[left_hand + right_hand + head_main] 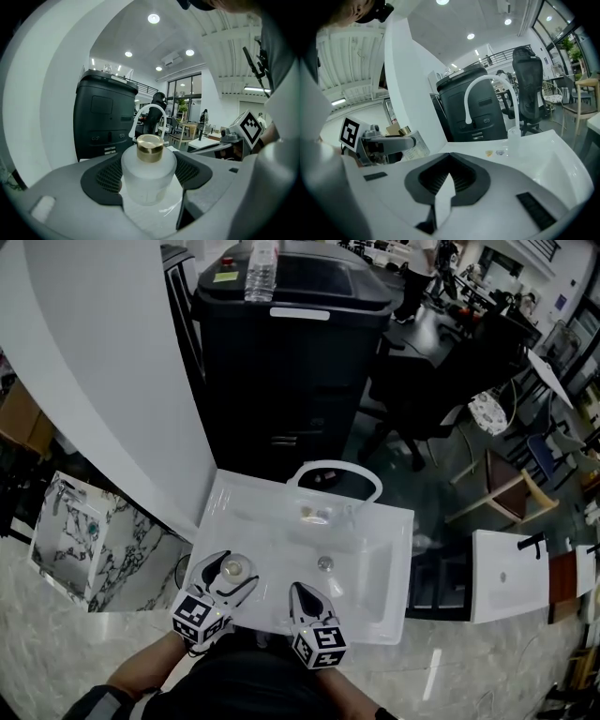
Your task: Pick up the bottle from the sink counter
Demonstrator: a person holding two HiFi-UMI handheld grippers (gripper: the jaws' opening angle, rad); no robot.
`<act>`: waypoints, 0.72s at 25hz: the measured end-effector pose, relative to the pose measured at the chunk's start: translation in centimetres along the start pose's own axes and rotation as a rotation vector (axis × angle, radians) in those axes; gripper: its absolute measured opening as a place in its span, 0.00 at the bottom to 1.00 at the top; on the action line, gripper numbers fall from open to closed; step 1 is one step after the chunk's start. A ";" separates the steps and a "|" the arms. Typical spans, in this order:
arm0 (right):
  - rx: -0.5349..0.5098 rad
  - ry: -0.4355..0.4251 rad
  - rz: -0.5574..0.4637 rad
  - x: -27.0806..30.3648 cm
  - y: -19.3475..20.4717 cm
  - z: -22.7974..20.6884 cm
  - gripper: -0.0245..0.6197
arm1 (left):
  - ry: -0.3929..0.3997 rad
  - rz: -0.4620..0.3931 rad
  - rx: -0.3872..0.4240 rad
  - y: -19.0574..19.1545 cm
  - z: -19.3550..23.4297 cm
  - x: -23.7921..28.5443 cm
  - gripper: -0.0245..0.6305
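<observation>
A small frosted-glass bottle [232, 567] with a gold cap stands at the front left corner of the white sink counter [253, 512]. My left gripper [236, 571] is shut on it. In the left gripper view the bottle [149, 176] fills the gap and both black pads [105, 176] press its sides. In the right gripper view its gold cap [404, 131] shows past the left gripper's arm. My right gripper [302, 591] hovers over the sink's front edge, shut with nothing in it [449, 180].
A white arched faucet [333, 468] stands at the back of the basin [375, 568], whose drain [324, 563] lies near its middle. Behind the sink is a black cabinet [291, 362] with a clear plastic bottle [262, 270] on top. A white curved wall [103, 362] rises at the left.
</observation>
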State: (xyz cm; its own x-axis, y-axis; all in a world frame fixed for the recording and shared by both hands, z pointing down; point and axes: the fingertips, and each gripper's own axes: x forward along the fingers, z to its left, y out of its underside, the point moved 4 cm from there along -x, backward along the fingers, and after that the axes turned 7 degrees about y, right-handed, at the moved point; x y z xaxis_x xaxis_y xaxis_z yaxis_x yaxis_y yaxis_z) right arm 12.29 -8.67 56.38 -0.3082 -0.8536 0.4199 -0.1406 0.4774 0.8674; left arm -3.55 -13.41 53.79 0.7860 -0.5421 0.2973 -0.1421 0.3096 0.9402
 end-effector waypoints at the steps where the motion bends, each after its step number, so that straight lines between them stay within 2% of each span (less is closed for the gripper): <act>1: -0.004 0.002 -0.003 -0.1 -0.2 0.0 0.05 | 0.000 -0.007 0.001 -0.2 -0.1 -0.3 0.55; 9: -0.015 0.007 -0.055 -0.4 -1.8 0.4 0.05 | -0.013 -0.007 0.002 -0.8 -1.1 -2.1 0.55; 18: -0.068 0.006 -0.053 -0.4 -2.2 1.2 0.05 | -0.002 -0.039 0.015 -0.7 -1.7 -3.2 0.55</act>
State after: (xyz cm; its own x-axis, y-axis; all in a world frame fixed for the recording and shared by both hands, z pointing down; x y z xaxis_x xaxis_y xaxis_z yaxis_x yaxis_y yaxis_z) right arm 11.61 -9.17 53.98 -0.2966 -0.8787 0.3741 -0.0922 0.4163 0.9045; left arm -4.90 -10.54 51.95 0.7898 -0.5550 0.2611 -0.1210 0.2763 0.9534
